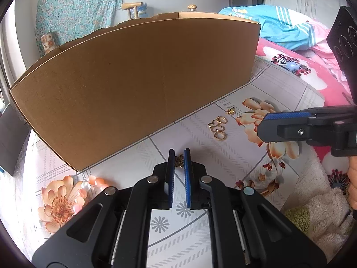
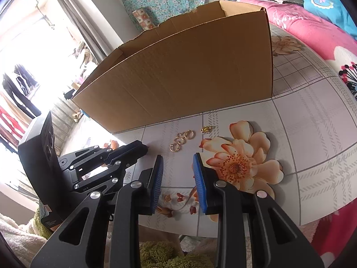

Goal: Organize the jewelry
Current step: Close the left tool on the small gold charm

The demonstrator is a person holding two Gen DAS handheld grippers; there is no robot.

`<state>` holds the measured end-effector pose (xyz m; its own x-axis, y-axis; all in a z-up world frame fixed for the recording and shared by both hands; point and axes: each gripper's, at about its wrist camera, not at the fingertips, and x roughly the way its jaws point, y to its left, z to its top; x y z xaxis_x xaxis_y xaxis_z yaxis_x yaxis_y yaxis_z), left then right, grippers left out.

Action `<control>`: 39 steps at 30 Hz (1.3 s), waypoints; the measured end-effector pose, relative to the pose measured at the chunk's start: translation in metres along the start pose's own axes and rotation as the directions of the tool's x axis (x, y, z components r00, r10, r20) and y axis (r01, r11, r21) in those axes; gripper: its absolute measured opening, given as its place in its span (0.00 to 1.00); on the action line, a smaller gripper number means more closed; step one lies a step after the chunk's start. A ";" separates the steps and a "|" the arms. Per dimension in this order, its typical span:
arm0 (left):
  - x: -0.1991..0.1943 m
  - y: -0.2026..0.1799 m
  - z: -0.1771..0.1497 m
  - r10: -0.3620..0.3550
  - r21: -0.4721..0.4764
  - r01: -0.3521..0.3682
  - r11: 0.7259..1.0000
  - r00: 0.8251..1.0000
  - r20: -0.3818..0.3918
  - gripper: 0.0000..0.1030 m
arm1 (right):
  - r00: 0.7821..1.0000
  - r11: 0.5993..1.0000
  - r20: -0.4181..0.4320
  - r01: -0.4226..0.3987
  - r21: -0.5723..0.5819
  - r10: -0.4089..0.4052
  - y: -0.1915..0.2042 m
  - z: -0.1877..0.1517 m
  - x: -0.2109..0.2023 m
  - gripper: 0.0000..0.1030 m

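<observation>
- While the left gripper [image 1: 179,156] pinches a small bronze-coloured butterfly charm [image 1: 179,160] between its blue pads, near the table's front edge and just in front of the cardboard box [image 1: 133,78], the step in hand looks like the pick-up of one piece of jewelry.
- Whether the charm is already clear of the flowered tablecloth [image 1: 200,147] cannot be told from either view.
- Further right along the table, close to the foot of the box's front wall, a cluster of gold rings [image 1: 218,127] lies loose on the cloth, and just beyond it sits a small gold ornament [image 1: 230,111]; none of these is touched.
- At the right side the right gripper [image 2: 177,158] hovers with its jaws spread partway and nothing between them, its tips near the rings but apart from them.
- Judged from this, the next move calls for lifting the charm high enough to pass the box's tall front wall, carrying it over the open top and letting go inside.
- Since the charm is thin and caught only at the pad tips, the pinch needs to hold firm during the lift or it may slip.
- Afterwards the right gripper is well placed to take a ring.
</observation>
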<state>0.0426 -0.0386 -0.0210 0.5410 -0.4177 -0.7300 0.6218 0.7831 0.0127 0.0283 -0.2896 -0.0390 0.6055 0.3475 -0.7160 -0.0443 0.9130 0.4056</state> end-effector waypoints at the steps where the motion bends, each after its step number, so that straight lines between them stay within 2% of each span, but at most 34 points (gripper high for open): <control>1: -0.001 0.001 -0.001 0.000 -0.004 0.000 1.000 1.000 0.002 0.07 | 1.000 1.000 -0.001 0.000 -0.003 0.000 0.002 0.001 0.001 0.27; 16: -0.007 0.007 -0.009 -0.015 -0.031 0.016 0.999 1.000 0.026 0.07 | 0.998 0.998 -0.050 0.043 -0.050 -0.045 0.020 0.018 0.037 0.27; 25: -0.009 0.011 -0.012 -0.035 -0.040 0.036 0.999 0.999 0.035 0.07 | 0.992 0.986 -0.051 0.112 -0.126 -0.119 0.034 0.024 0.059 0.26; 30: -0.009 0.014 -0.013 -0.045 -0.047 0.047 0.998 0.998 0.038 0.06 | 0.985 0.971 -0.043 0.157 -0.179 -0.167 0.043 0.025 0.065 0.10; 33: -0.010 0.016 -0.014 -0.048 -0.048 0.049 0.998 0.998 0.039 0.06 | 0.983 0.966 -0.047 0.166 -0.199 -0.179 0.044 0.025 0.064 0.10; 39: -0.011 0.018 -0.014 -0.052 -0.049 0.053 0.997 0.998 0.041 0.06 | 0.958 0.944 -0.030 0.276 -0.182 -0.286 0.023 0.023 0.045 0.10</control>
<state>0.0397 -0.0131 -0.0222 0.5308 -0.4758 -0.7013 0.6215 0.7811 -0.0596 0.0731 -0.2576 -0.0490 0.5691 0.0785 -0.8185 -0.0195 0.9964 0.0821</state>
